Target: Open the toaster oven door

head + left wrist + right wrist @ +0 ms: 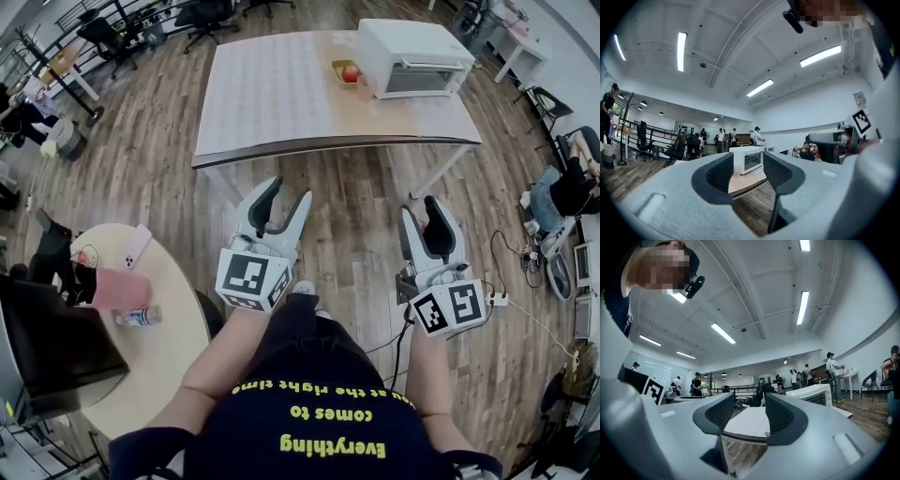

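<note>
The white toaster oven (412, 58) sits at the far right end of the long table (281, 103), its glass door closed and facing the person, with a small yellow tray (348, 71) holding something red just beside its left side. Both grippers are well short of the table, held level over the wooden floor. The left gripper (284, 202) has its jaws spread with nothing between them, and so does the right gripper (424, 220); each gripper view shows only the distant table through the gap. The approach probably comes first: step up to the table's right end and bring one gripper to the handle bar along the door's top edge. The right gripper looks better placed for this. Closing squarely on the bar and pulling outward and downward should swing the door open, steering clear of the tray.
</note>
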Demonstrator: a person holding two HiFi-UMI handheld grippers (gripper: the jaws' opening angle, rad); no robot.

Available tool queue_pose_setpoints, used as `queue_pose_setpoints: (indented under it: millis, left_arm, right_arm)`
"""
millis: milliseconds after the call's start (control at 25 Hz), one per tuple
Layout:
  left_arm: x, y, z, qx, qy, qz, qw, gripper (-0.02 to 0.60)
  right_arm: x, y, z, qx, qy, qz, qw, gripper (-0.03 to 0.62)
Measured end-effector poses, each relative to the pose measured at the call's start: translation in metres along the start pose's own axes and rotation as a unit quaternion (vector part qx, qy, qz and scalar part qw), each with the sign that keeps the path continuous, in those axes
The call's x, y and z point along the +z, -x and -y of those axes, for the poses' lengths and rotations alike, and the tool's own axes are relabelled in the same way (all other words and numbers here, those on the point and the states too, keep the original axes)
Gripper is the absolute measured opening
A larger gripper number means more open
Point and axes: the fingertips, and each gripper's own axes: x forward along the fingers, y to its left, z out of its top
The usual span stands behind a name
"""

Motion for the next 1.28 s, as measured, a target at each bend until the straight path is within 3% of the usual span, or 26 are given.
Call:
queue_pose_setpoints:
  millis: [280,480,920,1280]
  left_arm:
    - [-0.007,-0.026,-0.006,-0.016,0.003,-0.018,0.9997,0.314]
    - [-0.012,-0.061,-0.024,-0.023,0.004,-0.023,0.9995,0.37]
    - [-0.014,-0.16,-0.1,-0.038,0.004,-0.026,0.9989,0.381]
    - [-0.02,-0.217,-0.133,-0.059,0.008,-0.03,0.9978,0.381]
  right_arm:
    - [-0.012,-0.022,0.016,-0.006,-0.011,-0.012,1.0,0.346]
    - [-0.017,-0.054,0.032,-0.006,-0.016,-0.02,1.0,0.383]
    - [-0.021,-0.164,0.074,-0.024,-0.022,-0.017,0.999,0.4]
    - [-0.031,-0.21,0.1,-0.054,-0.031,-0.02,0.998,0.4]
